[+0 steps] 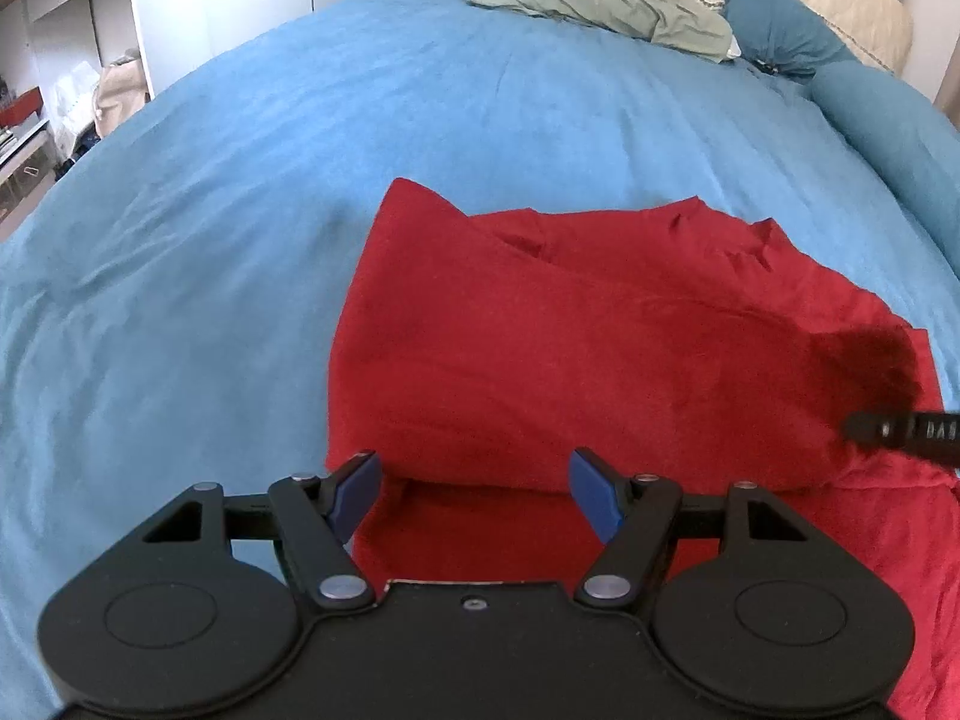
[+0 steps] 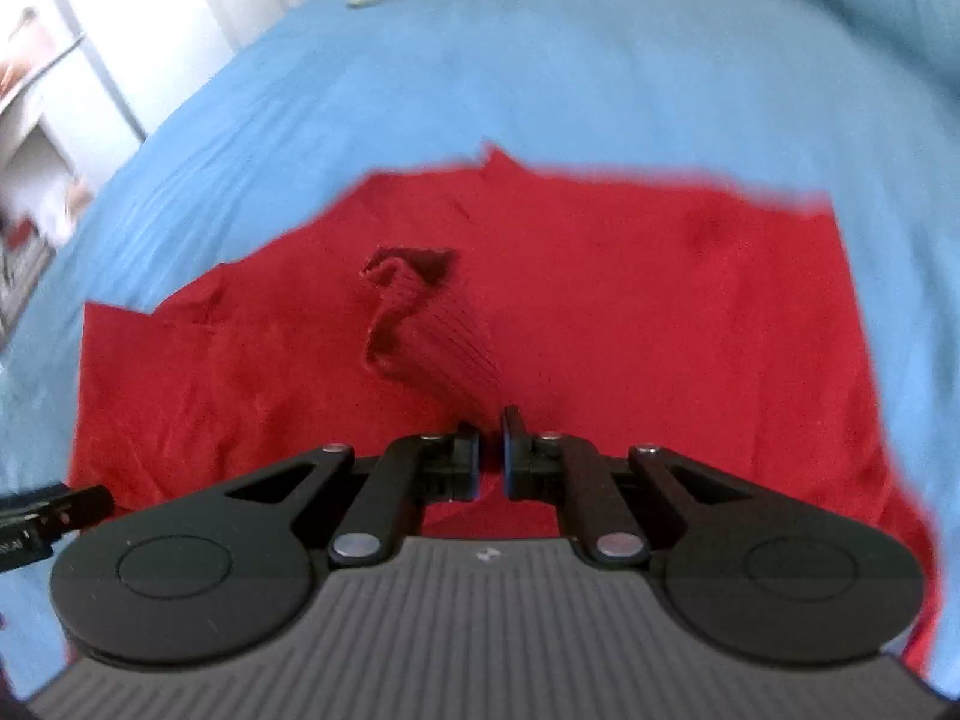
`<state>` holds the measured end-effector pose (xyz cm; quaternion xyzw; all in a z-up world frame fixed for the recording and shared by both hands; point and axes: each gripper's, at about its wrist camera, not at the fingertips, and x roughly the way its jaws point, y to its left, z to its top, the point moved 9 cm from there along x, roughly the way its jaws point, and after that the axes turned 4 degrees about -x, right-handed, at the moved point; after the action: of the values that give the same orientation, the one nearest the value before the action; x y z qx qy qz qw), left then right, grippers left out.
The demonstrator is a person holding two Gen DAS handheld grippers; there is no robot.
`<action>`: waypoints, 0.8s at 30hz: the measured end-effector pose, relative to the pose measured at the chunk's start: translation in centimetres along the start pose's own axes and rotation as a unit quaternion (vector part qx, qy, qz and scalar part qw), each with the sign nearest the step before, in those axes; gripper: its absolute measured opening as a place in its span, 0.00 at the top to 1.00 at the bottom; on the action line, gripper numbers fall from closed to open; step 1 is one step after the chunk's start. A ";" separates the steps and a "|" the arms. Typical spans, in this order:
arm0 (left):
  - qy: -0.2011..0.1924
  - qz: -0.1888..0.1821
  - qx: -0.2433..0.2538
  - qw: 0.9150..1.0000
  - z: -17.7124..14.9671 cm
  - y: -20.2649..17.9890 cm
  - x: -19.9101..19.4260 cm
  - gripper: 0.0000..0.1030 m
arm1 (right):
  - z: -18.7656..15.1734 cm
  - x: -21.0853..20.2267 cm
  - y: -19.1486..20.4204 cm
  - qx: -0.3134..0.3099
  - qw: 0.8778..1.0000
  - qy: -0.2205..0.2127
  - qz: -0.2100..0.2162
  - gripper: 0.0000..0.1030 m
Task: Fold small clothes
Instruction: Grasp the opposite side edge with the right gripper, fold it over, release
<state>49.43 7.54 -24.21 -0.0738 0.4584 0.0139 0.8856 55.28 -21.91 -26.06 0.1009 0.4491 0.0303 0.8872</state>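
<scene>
The red garment (image 1: 540, 330) is lying partly folded on the blue bedspread (image 1: 240, 210), further folds remaining, while the left gripper (image 1: 474, 492) is hovering spread and the right gripper (image 2: 492, 450) is pinching its ribbed cuff.

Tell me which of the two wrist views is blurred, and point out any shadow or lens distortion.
Right wrist view: motion-blurred, the red garment edges and blue bedspread smeared, while the right gripper stays sharp. Left wrist view: crisp; a dark shadow falls on the red cloth near the other tool at the right edge. Both views: fisheye bending bulges the bed into a dome, with dark corners.
</scene>
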 end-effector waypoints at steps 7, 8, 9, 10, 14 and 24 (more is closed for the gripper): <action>0.003 -0.001 -0.001 1.000 0.0 0.1 0.4 0.29 | -0.5 -0.5 -0.4 0.024 0.998 -0.020 0.049 0.27; 0.003 -0.001 -0.001 1.000 0.0 0.1 0.4 0.28 | -0.3 -0.6 -0.3 0.024 0.998 -0.025 0.048 0.23; 0.003 -0.001 -0.002 1.000 0.0 0.1 0.4 0.28 | -0.4 -1.0 -0.2 0.022 0.998 -0.028 0.045 0.20; 0.004 0.000 -0.002 1.000 0.0 0.1 0.3 0.28 | -0.4 -1.1 -0.2 0.019 0.999 -0.030 0.036 0.20; 0.001 0.000 -0.001 1.000 0.2 0.1 0.2 0.29 | -0.1 -0.7 -2.2 0.046 0.998 -0.033 -0.033 0.21; 0.005 -0.003 -0.006 1.000 0.0 0.3 0.4 0.28 | -0.3 -1.2 -3.8 0.101 0.994 -0.027 -0.026 0.48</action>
<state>49.59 7.80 -24.56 -0.0804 0.4628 0.0133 0.8827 54.13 -25.74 -26.06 0.1796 0.4286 -0.0408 0.8845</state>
